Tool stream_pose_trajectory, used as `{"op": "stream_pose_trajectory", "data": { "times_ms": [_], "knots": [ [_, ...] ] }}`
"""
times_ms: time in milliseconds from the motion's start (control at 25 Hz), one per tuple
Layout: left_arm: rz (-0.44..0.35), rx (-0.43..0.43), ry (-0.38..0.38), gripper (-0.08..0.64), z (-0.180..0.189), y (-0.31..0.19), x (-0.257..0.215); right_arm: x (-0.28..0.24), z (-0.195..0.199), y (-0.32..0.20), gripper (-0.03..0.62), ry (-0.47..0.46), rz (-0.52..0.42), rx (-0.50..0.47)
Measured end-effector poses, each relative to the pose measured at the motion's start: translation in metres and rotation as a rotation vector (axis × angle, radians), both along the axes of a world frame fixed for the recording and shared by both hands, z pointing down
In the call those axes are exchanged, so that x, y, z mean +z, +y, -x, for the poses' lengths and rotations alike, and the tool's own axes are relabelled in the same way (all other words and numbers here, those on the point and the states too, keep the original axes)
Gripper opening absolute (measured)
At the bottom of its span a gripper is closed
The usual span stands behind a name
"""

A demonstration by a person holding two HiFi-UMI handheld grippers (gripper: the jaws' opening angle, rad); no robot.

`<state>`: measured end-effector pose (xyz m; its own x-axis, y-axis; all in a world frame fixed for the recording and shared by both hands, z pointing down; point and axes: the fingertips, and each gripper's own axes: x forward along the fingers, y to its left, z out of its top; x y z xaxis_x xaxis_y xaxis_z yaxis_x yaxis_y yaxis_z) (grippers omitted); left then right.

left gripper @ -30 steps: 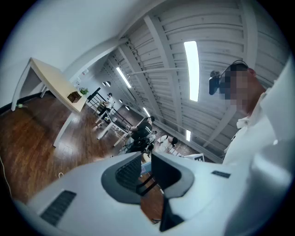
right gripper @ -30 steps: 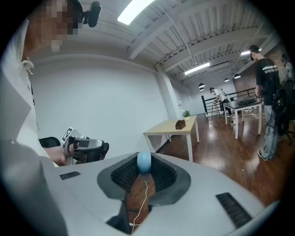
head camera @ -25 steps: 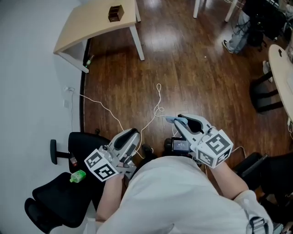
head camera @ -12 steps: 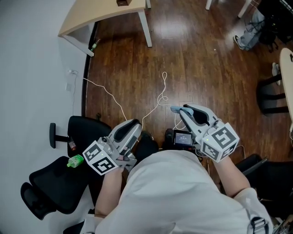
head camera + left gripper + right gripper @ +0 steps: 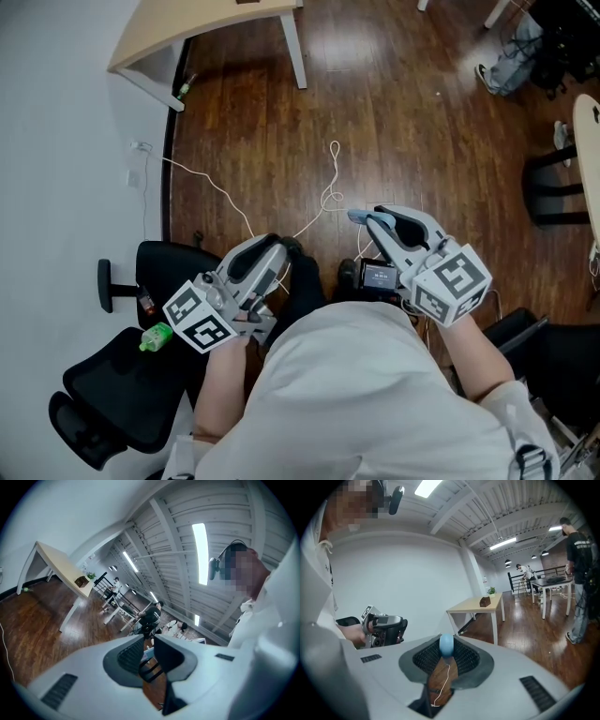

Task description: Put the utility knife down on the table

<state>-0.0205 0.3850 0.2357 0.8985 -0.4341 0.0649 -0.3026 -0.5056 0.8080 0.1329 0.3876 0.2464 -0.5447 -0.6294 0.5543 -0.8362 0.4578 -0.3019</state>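
The right gripper (image 5: 373,218) is clenched on the utility knife (image 5: 446,645); only its light blue end shows between the jaws. The knife is in the air above the wooden floor (image 5: 403,122), well apart from the beige table (image 5: 183,28) at the far left. The left gripper (image 5: 279,247) is at the person's left side, above a black chair (image 5: 122,398). Its jaws stand a little apart with nothing between them. A white cord (image 5: 323,199) lies on the floor beyond both grippers.

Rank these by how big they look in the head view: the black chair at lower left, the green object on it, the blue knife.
1. black chair, by far.
2-3. green object and knife: nearly alike; only the knife's blue tip shows, so unranked.
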Motion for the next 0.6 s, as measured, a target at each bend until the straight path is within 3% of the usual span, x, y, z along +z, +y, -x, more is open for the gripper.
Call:
{"op": "stream_pose_trajectory", "data": {
  "times_ms": [240,600],
  "knots": [
    [0.003,-0.004,0.010,0.064,0.029,-0.044,0.014,0.012,0.032,-0.040,0.072,0.017,0.018,-0.020],
    [0.027,-0.050,0.018,0.064,0.109,-0.102,0.038,0.039,0.104,-0.112,0.072,0.046,0.056,-0.060]
  ]
}}
